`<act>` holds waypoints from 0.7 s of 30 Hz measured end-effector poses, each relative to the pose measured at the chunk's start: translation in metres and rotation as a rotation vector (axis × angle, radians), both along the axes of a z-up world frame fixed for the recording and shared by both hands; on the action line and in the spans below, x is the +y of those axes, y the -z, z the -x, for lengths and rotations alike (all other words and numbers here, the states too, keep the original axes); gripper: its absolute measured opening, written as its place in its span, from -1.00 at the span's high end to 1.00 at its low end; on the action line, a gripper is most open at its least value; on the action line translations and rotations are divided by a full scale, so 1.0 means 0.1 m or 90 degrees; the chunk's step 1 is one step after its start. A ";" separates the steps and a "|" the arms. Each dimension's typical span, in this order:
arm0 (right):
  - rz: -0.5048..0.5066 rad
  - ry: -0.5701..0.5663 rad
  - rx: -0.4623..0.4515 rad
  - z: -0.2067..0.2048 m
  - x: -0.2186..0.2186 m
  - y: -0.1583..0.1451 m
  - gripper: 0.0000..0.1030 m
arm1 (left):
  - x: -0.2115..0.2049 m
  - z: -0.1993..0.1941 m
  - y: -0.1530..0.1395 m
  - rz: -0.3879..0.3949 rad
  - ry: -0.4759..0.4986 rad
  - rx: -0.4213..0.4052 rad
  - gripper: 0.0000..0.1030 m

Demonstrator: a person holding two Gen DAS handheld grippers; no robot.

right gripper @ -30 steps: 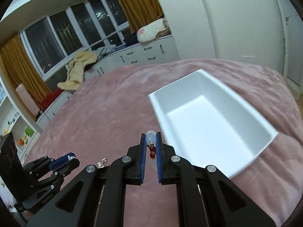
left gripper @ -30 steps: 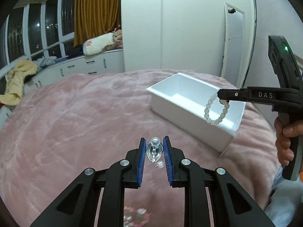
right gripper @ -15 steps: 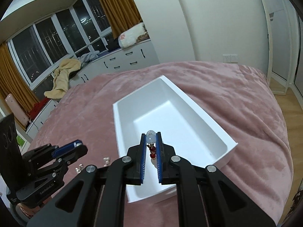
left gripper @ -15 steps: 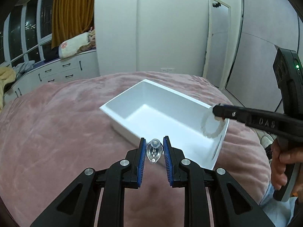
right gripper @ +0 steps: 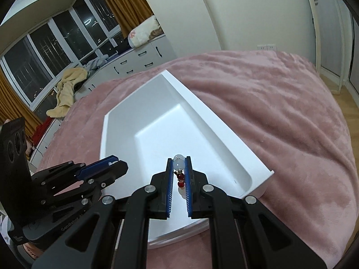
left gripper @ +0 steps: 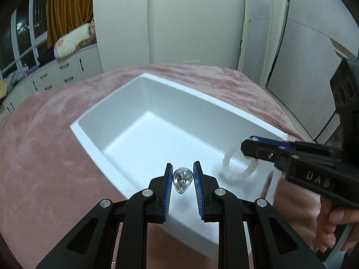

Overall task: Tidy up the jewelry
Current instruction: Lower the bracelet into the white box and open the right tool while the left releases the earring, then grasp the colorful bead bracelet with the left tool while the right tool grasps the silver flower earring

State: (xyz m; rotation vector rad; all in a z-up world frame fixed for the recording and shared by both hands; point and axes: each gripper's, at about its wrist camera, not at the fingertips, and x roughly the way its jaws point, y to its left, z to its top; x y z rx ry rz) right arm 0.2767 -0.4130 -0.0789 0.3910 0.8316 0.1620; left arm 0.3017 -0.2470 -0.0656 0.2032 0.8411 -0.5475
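Hovering over the near end of the stiff white box (left gripper: 226,103), my right claw (right gripper: 178,164) pinches the light, floppy bead bracelet (left gripper: 233,170) by one bead, my left claw (left gripper: 182,174) clamping the slippery glass pendant (left gripper: 182,179).

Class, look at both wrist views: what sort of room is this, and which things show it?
Most likely a bedroom at night. A bed under a pink plush blanket fills the middle, a pillow lies on the white drawer units below dark windows, and ochre curtains hang beside them.
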 end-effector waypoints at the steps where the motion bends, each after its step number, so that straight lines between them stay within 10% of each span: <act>1: -0.004 0.001 0.001 -0.01 -0.01 0.03 0.80 | -0.01 -0.02 0.01 -0.001 -0.002 0.001 0.52; 8: -0.042 0.000 -0.015 -0.01 -0.02 0.03 0.60 | 0.07 -0.06 0.01 0.028 -0.018 0.010 0.14; 12: -0.052 0.012 -0.043 0.05 0.03 -0.08 -0.58 | 0.26 -0.03 -0.10 0.057 -0.035 0.002 -0.34; 21: -0.032 0.019 -0.052 0.12 0.23 -0.26 -0.91 | 0.83 0.16 -0.38 0.087 -0.077 -0.031 -0.81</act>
